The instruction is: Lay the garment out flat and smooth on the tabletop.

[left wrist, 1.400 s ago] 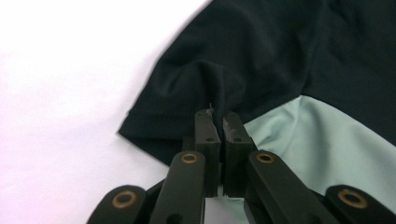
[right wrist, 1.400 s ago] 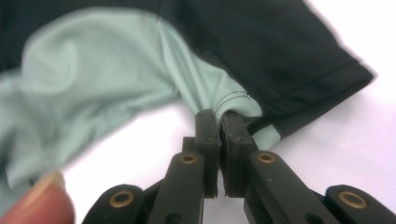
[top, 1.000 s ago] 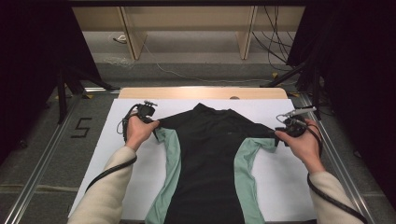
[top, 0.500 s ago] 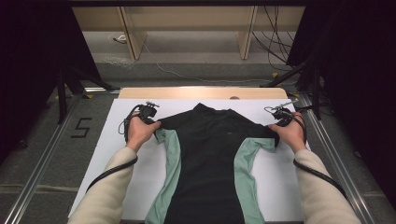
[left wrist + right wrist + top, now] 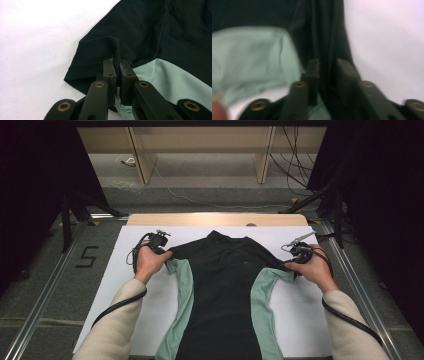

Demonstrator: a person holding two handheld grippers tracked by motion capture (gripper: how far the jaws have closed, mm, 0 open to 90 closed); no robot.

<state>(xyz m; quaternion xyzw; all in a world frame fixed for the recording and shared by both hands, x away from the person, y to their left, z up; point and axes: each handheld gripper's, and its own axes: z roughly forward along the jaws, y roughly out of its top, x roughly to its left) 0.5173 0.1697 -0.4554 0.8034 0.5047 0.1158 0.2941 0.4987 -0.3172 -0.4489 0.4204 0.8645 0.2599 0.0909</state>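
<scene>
**Both sleeves taken up before the shirt is moved**

A black shirt with pale green side panels lies flat on the white sheet covering the table, collar at the far end, hem toward the person. The left gripper sits at the shirt's left sleeve; its jaws are pressed together on a raised fold of the black cloth, just beside the green panel. The right gripper is at the right sleeve. Its jaws have just been opening, and in the right gripper view they stand a little apart with a dark fold of sleeve running up between them. That view is blurred, so I cannot tell whether the pads press on the cloth.

To do this step well, the right jaws probably need to close firmly on the sleeve edge, taking about as much cloth as the left does. Then both hands should likely move together, keeping the shirt taut and level so the body does not bunch or drag across the sheet.
</scene>
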